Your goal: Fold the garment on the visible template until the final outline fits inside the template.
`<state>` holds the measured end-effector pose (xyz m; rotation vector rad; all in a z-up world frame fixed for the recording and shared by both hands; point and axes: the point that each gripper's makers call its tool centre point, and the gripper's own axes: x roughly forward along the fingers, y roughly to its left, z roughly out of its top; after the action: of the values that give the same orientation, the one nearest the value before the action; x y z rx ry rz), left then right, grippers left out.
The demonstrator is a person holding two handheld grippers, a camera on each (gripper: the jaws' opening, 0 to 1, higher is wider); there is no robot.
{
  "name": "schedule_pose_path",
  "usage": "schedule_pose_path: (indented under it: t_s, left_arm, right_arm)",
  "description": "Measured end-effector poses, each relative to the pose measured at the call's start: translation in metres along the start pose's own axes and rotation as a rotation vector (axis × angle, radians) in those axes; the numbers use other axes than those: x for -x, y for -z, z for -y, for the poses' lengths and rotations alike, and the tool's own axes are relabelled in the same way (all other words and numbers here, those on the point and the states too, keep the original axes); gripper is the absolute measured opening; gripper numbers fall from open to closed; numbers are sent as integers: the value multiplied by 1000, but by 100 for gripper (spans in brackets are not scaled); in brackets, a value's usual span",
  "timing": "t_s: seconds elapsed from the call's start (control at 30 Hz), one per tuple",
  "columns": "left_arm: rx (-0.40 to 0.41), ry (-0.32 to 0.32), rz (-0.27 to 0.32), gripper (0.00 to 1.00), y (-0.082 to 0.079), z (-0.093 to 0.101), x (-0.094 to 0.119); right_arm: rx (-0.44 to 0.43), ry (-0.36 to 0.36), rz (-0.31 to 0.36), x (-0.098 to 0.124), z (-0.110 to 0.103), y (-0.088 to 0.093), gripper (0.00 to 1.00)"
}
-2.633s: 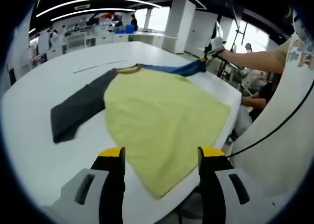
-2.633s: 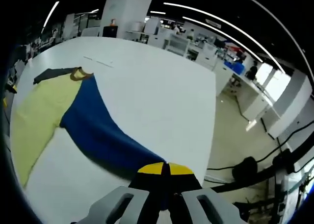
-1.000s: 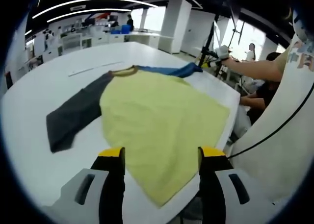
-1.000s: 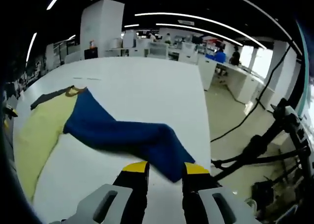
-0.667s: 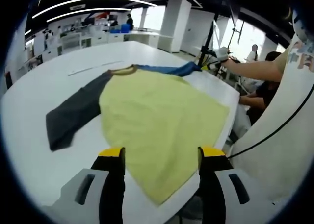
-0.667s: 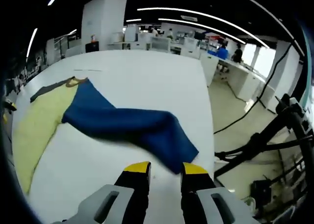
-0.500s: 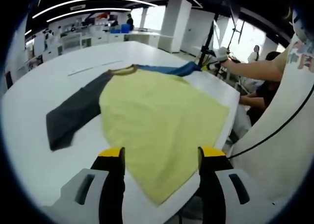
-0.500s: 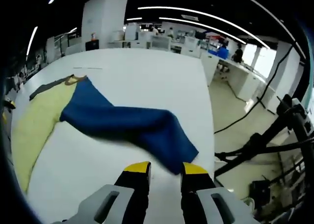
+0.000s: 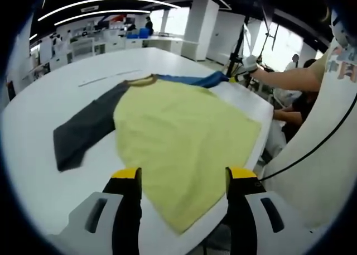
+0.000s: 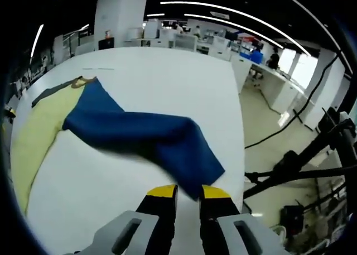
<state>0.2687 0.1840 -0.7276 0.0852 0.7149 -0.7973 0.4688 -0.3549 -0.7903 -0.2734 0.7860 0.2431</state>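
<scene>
Your pale yellow shirt with one dark grey sleeve and one royal blue sleeve (image 9: 178,126) lies spread flat on the wide white table (image 9: 44,104), body unfolded; no template outline is visible. Folding looks barely begun. Your left gripper (image 9: 181,179) hovers wide open and empty over the hem near the table edge. Your right gripper (image 10: 188,192), jaws nearly closed with a narrow gap, sits at the blue sleeve's cuff (image 10: 192,160); whether it grips the cloth cannot be told. Both sleeves and the body remain to fold.
</scene>
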Motion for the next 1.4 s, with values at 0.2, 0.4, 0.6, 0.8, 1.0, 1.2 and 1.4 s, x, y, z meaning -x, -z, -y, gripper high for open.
schedule_pose_path:
  t_s: [0.2, 0.4, 0.6, 0.8, 1.0, 1.2, 1.4]
  left_arm:
    - [-4, 0, -6, 58, -1, 1, -1]
    - [-4, 1, -8, 57, 0, 1, -1]
    - [-8, 6, -8, 57, -2, 1, -3]
    - [-17, 21, -9, 57, -6, 1, -7]
    - [-24, 33, -5, 57, -9, 1, -10]
    - [-31, 42, -6, 57, -10, 2, -11]
    - [-29, 40, -8, 57, -8, 2, -7]
  right_arm:
    - [21, 11, -7, -1, 3, 0, 5]
    - [38, 16, 3, 4, 7, -3, 0]
    - [40, 24, 24, 14, 13, -10, 0]
    - [53, 41, 53, 28, 23, -22, 0]
    - [69, 47, 62, 42, 30, -28, 0]
    - [84, 21, -15, 37, 26, -10, 0]
    - [44, 22, -37, 35, 24, -1, 0]
